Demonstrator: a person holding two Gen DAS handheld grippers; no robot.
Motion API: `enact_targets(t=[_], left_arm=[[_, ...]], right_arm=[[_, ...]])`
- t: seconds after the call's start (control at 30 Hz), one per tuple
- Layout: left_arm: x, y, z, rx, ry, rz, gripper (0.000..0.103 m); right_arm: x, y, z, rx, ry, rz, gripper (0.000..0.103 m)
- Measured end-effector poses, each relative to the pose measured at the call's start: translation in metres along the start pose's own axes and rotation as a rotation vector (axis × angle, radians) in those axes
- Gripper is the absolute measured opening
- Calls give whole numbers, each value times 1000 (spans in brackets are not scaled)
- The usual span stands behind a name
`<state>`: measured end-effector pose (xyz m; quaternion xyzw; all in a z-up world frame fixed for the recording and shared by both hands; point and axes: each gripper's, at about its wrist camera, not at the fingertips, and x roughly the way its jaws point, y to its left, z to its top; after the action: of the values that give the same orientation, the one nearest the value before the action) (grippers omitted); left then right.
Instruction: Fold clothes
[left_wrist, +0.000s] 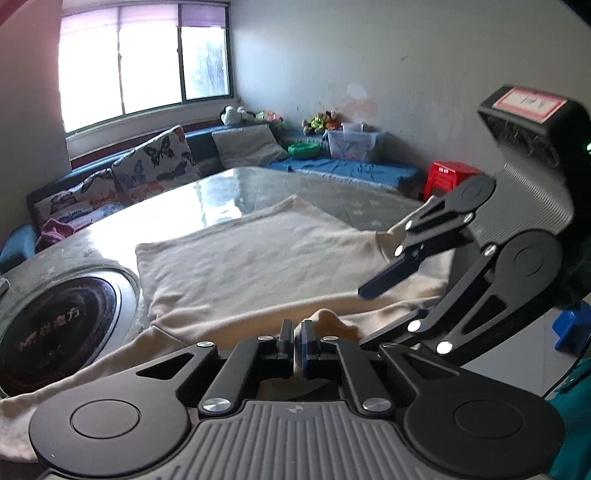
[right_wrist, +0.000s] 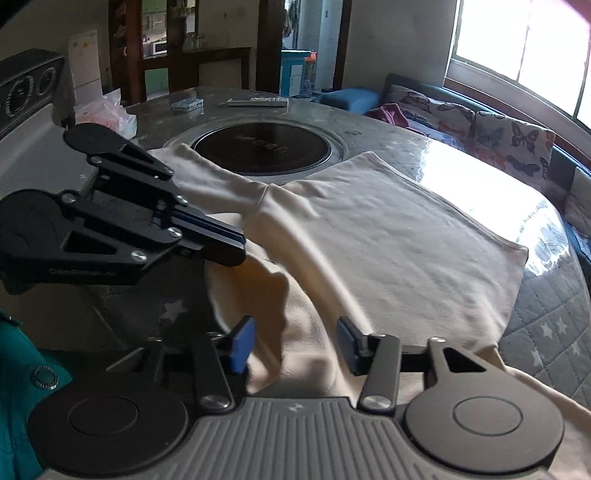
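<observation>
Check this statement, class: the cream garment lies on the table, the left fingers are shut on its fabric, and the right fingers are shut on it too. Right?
Not quite. The right gripper is open, its fingers apart over the cream garment, as the right wrist view shows. The left gripper is shut on the fabric, and the garment lies on the table.

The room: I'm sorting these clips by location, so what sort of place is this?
Most likely a home living and dining room. A cream garment lies on a round table with a built-in cooktop, a sofa with butterfly cushions runs under the window, and stuffed toys sit along the wall.
</observation>
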<state>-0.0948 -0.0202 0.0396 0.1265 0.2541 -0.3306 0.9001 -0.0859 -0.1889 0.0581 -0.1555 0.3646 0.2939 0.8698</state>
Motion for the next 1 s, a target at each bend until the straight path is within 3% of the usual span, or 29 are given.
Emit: enact_targets(t=[0.17, 0.33, 0.37, 0.43, 0.47, 0.5, 0.53, 0.8, 0.87, 1.0], left_arm=[[1, -4, 0, 28, 6, -13, 7], [9, -9, -1, 70, 13, 3, 36], [12, -10, -1, 79, 19, 10, 36], [18, -11, -2, 96, 32, 24, 34], [17, -10, -2, 93, 31, 26, 28], [17, -10, -2, 88, 28, 28, 10], [16, -9, -2, 82, 26, 29, 7], [-1, -4, 1, 43, -11, 23, 3], [-2, -3, -1, 44, -7, 16, 3], [-2, -4, -8, 55, 24, -4, 3]], right_arm=[[2, 2, 2, -8, 3, -6, 44], [6, 6, 0, -22, 10, -22, 43], [7, 5, 0, -17, 9, -25, 43], [8, 3, 0, -5, 12, -23, 43], [8, 3, 0, -3, 10, -25, 43], [8, 4, 1, -7, 9, -24, 43], [8, 4, 1, -11, 7, -24, 43], [5, 10, 2, -38, -14, -20, 42], [4, 13, 1, -52, -15, -29, 28], [0, 10, -1, -59, 11, -23, 11]])
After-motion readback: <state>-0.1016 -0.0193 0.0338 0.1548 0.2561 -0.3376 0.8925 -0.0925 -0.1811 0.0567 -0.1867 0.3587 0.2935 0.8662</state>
